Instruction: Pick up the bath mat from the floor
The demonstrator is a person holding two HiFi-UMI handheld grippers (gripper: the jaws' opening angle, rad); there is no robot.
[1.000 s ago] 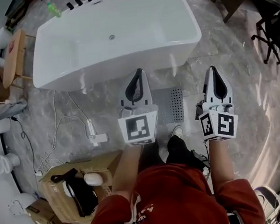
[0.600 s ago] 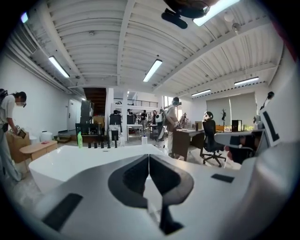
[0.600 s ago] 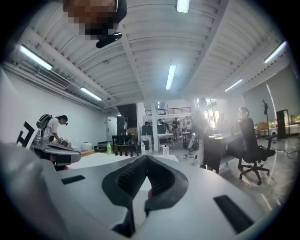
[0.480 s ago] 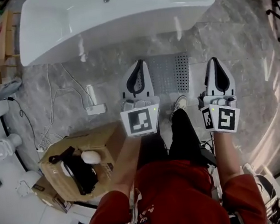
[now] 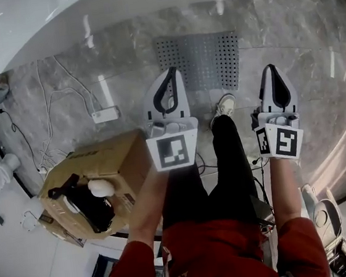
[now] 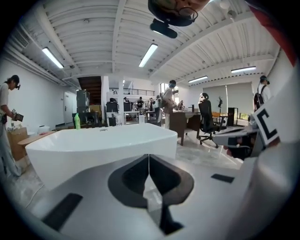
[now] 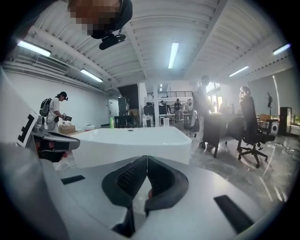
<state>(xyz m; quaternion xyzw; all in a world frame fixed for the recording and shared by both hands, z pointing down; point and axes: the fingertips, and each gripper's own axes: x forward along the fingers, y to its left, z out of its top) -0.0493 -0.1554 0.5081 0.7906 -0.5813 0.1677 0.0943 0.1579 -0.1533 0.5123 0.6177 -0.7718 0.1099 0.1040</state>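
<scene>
Left gripper, right gripper nearer bath mat

Bare marble floor lies open around the bath mat; bathtub walls off the far side, cables and power strip litter the left, cardboard box crowds left gripper, person's shoe stands between it and right gripper.

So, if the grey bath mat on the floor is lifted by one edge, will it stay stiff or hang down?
The bath mat lies thin and flat, so it would probably droop rather than stay stiff. Its rows of holes suggest it is fairly light. The floor looks glossy, so a push may slide it.
</scene>
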